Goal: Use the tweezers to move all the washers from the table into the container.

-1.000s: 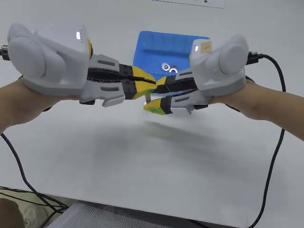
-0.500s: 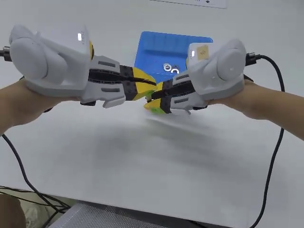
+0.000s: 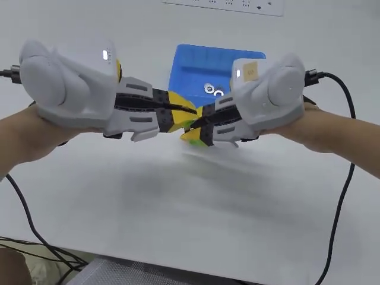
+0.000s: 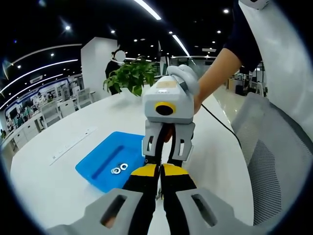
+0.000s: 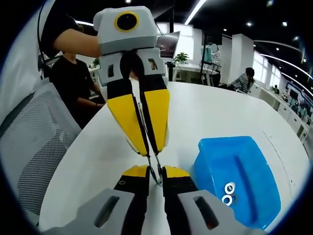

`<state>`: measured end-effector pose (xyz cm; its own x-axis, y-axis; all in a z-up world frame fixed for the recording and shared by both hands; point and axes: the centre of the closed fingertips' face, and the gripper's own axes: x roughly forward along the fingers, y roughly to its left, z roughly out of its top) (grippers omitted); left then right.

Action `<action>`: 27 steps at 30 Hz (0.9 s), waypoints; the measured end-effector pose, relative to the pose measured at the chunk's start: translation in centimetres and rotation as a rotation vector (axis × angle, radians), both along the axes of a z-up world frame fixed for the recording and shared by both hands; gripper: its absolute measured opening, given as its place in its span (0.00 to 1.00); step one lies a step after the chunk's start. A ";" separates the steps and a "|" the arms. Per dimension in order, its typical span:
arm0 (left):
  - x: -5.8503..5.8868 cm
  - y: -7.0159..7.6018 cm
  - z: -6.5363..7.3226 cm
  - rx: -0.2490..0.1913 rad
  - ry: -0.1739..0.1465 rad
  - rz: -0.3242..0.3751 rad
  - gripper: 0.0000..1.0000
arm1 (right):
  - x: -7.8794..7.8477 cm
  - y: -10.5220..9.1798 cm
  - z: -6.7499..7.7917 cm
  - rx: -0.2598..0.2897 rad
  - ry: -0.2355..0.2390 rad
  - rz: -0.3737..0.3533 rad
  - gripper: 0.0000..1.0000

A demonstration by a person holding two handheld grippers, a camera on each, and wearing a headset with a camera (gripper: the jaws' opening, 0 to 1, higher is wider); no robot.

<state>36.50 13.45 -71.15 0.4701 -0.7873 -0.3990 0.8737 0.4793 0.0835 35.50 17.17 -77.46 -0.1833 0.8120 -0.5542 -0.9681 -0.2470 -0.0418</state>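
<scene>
My two grippers meet tip to tip above the white table (image 3: 196, 196), the left gripper (image 3: 190, 111) coming from the left and the right gripper (image 3: 197, 122) from the right. Thin metal tweezers (image 5: 155, 169) run between them. The left gripper's yellow jaws (image 5: 149, 147) are shut on one end, and the right gripper (image 5: 155, 175) is shut on the other. Behind the tips stands the blue container (image 3: 196, 65) with a few washers (image 3: 212, 90) in it. The left gripper view has the container (image 4: 100, 164) and washers (image 4: 119, 169) at lower left.
Black cables (image 3: 344, 148) trail from both grippers across the table and over its near edge. A power strip (image 3: 231, 5) lies along the far edge. A mesh chair (image 5: 29, 147) stands beside the table, and people sit in the office behind.
The right gripper has edged left and rolled a little, so its jaws sit closer against the left gripper's tips. The head camera has tilted slightly.
</scene>
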 end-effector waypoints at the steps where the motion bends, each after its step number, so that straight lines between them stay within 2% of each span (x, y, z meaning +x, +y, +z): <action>1: 0.1 0.0 0.0 0.002 -0.001 0.002 0.06 | 0.0 0.0 0.0 0.000 -0.001 0.001 0.10; 3: 0.4 0.1 0.1 0.002 -0.001 0.025 0.06 | 0.2 0.0 0.0 0.005 -0.007 0.000 0.09; 5: 0.6 0.0 0.1 -0.017 0.013 0.037 0.06 | 0.3 -0.1 0.0 0.007 -0.004 -0.003 0.09; 9: 0.6 -0.2 -0.3 0.008 0.010 0.029 0.09 | 0.1 -0.2 0.1 0.008 -0.008 -0.006 0.09; 11: 0.4 -0.3 -0.2 0.000 0.018 0.026 0.14 | 0.1 -0.3 0.1 0.007 -0.011 -0.006 0.09; 13: 0.2 -0.3 0.2 -0.012 0.021 0.022 0.25 | 0.1 -0.4 0.2 0.003 -0.014 -0.006 0.09; 17: -0.4 -0.2 0.7 -0.003 0.010 0.015 0.32 | -0.1 -0.5 0.6 0.007 -0.012 -0.010 0.09; 19: -0.6 0.3 0.7 0.011 0.003 0.040 0.38 | -0.2 -0.5 1.1 0.013 -0.011 -0.013 0.09; 22: -0.9 1.4 0.9 0.010 0.000 0.089 0.46 | -0.5 -0.4 1.9 0.028 -0.010 -0.015 0.09; 24: -1.2 2.1 1.1 -0.004 0.009 0.127 0.50 | -0.6 -0.4 2.8 0.044 -0.008 -0.017 0.09; 25: -1.4 2.3 1.5 -0.040 0.017 0.160 0.54 | -0.6 -0.4 3.1 0.050 -0.008 -0.017 0.09; 27: -1.7 2.3 2.3 -0.124 0.037 0.192 0.67 | -0.5 -0.4 3.9 0.062 -0.014 -0.022 0.09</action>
